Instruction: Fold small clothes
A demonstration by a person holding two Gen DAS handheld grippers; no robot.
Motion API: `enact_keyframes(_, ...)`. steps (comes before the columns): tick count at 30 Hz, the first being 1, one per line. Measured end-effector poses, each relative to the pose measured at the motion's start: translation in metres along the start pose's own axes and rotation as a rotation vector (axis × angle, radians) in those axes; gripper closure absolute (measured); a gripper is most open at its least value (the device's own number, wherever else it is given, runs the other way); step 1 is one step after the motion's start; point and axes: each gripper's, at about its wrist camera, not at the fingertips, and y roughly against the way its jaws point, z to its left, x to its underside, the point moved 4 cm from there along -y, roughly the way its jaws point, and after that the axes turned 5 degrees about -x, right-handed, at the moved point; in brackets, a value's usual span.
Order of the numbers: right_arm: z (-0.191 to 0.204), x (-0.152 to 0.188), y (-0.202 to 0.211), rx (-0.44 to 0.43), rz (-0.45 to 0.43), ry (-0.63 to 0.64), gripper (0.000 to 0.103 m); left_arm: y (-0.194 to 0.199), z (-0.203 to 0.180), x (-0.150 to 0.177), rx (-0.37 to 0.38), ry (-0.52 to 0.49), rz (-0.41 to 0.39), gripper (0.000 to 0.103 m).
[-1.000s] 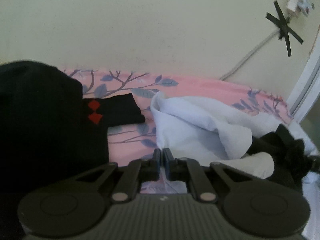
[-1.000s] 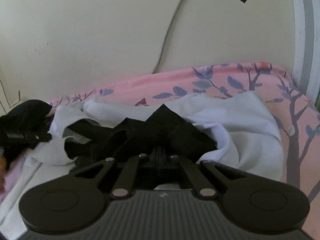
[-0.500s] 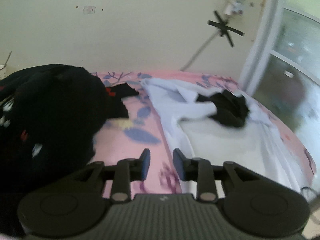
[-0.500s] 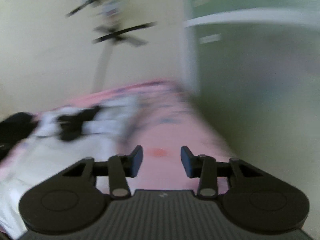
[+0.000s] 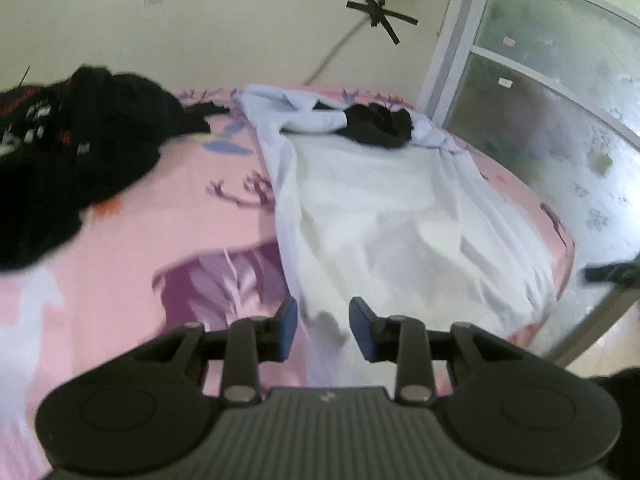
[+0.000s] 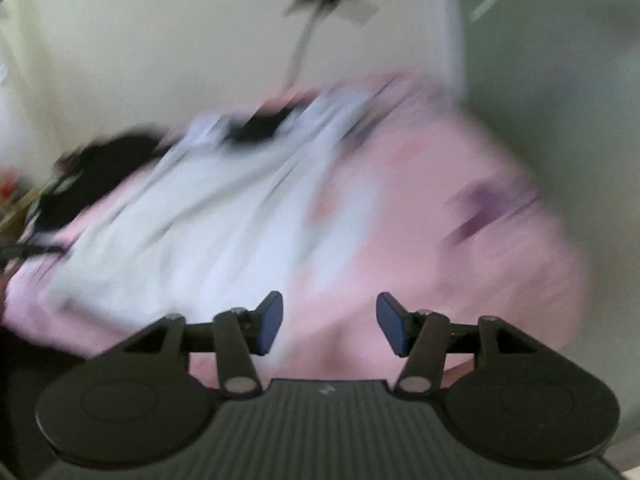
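White garment (image 5: 404, 216) spread on pink bedsheet (image 5: 132, 248), small black garment (image 5: 378, 125) atop

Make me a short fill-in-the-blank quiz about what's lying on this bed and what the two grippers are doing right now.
1. The white garment lies spread on a bedsheet whose main colour is ____.
2. The small dark garment at the far end rests on top of the ____ garment.
3. The left gripper and the right gripper have just been opening, and between the jaws of each there is ____.
4. The big pile of black clothes lies to the ____ of the white garment in the left wrist view.

Missing words: pink; white; nothing; left
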Motion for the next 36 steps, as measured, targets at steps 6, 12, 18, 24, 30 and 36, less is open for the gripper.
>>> enact_keyframes(6,0.013,0.029,-0.057,-0.15,0.073,-0.093,0.05,0.001,-0.002,0.019,0.026,0.072,0.065,0.063)
enact_keyframes(12,-0.007,0.016,-0.009,-0.034,-0.026,-0.121,0.103,0.012,0.001,0.021,-0.006,0.1,0.084,0.097)
enact_keyframes(18,-0.043,0.019,0.047,-0.017,-0.086,-0.213,0.103,0.017,-0.005,0.017,0.051,0.116,0.102,0.097)
enact_keyframes(24,-0.028,0.006,0.034,-0.12,-0.062,-0.164,0.103,0.021,0.008,-0.003,0.095,0.201,0.102,0.097)
enact_keyframes(30,-0.052,-0.071,0.041,-0.2,-0.212,-0.215,0.103,0.03,0.032,-0.078,0.161,0.308,-0.055,0.096)
enact_keyframes(36,-0.084,-0.177,-0.029,-0.179,-0.261,-0.255,0.103,-0.047,0.054,-0.185,0.086,0.385,-0.098,0.092)
